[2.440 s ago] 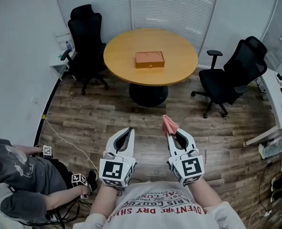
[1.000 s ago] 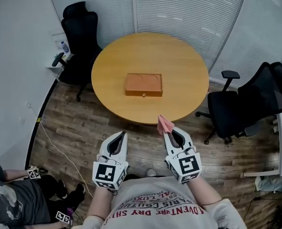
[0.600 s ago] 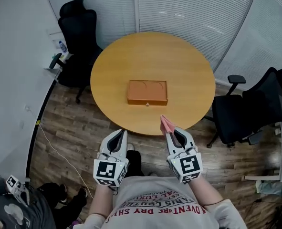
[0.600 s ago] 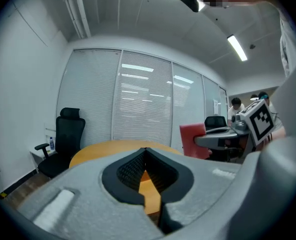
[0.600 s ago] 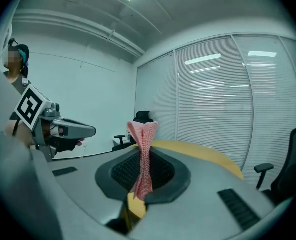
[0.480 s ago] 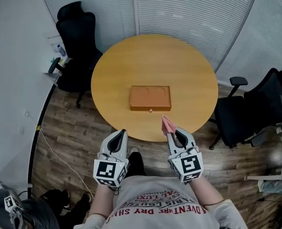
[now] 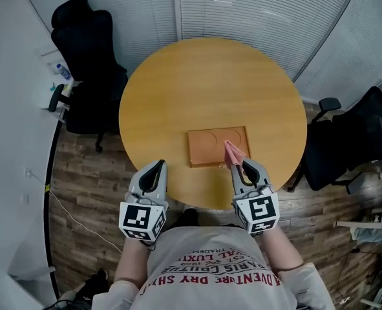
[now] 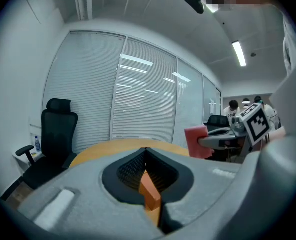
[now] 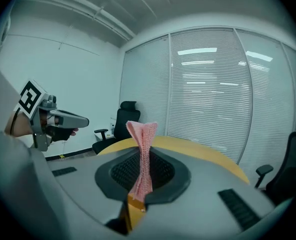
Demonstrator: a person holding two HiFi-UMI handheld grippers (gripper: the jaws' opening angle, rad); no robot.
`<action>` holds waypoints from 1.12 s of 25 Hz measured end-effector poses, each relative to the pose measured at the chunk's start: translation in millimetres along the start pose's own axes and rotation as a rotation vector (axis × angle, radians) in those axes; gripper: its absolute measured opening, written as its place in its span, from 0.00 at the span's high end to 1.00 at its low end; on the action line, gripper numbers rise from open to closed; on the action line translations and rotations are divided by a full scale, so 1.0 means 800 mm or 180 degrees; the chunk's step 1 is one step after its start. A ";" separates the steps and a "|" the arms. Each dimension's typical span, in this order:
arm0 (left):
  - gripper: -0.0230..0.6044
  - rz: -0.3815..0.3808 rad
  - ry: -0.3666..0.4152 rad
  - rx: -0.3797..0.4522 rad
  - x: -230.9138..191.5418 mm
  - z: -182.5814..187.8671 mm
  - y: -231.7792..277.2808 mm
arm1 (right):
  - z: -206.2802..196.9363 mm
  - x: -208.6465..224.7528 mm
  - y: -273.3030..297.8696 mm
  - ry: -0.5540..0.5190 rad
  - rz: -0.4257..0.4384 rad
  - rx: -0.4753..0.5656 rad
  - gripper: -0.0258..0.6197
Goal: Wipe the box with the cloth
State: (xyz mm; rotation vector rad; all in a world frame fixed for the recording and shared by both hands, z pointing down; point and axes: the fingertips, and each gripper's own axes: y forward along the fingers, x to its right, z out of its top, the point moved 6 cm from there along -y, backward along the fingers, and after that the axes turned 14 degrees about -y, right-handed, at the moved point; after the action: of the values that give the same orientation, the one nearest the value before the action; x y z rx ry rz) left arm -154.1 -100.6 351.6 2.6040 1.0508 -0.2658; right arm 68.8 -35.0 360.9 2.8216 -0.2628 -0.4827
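A flat orange-brown box [image 7: 210, 146] lies on the round wooden table [image 7: 178, 89], near its front edge. My right gripper [image 7: 236, 162] is shut on a pink cloth [image 7: 232, 150] that sticks up past its tips and overlaps the box's right front corner in the head view. In the right gripper view the cloth [image 9: 142, 154] stands pinched between the jaws. My left gripper [image 7: 158, 166] hovers over the table's front edge, left of the box, jaws together and empty. The left gripper view shows its shut tips [image 8: 146, 151] and the cloth [image 8: 197, 141] at the right.
Black office chairs stand at the back left [image 7: 84, 50] and at the right [image 7: 359, 141] of the table. Window blinds [image 7: 255, 11] run behind it. Wood flooring [image 7: 81, 205] surrounds the table. People stand far off in the left gripper view [image 8: 233, 108].
The view has closed in on the table: the box now lies just ahead of both grippers. The right gripper's cloth has come over the box's corner. Both grippers stay shut.
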 end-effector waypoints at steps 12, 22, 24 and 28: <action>0.95 -0.0036 -0.0256 -0.0289 -0.071 -0.021 0.104 | -0.040 0.013 0.146 -0.0235 0.0319 -0.0525 0.91; 0.95 0.0161 -0.0407 -0.0357 -0.085 -0.048 0.130 | -0.096 0.000 0.266 -0.1433 0.0902 -0.1330 0.91; 0.95 0.0183 -0.0435 -0.0397 -0.087 -0.054 0.132 | -0.106 -0.005 0.281 -0.1744 0.1004 -0.1457 0.91; 0.95 0.0247 -0.0489 -0.0468 -0.094 -0.064 0.132 | -0.114 -0.015 0.300 -0.2180 0.1095 -0.1536 0.91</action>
State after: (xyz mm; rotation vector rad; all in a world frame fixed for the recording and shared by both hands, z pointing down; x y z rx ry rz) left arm -130.8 -202.3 444.2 2.4436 0.8807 -0.3501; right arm 57.8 -238.7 516.8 2.0094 -0.6453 -1.2221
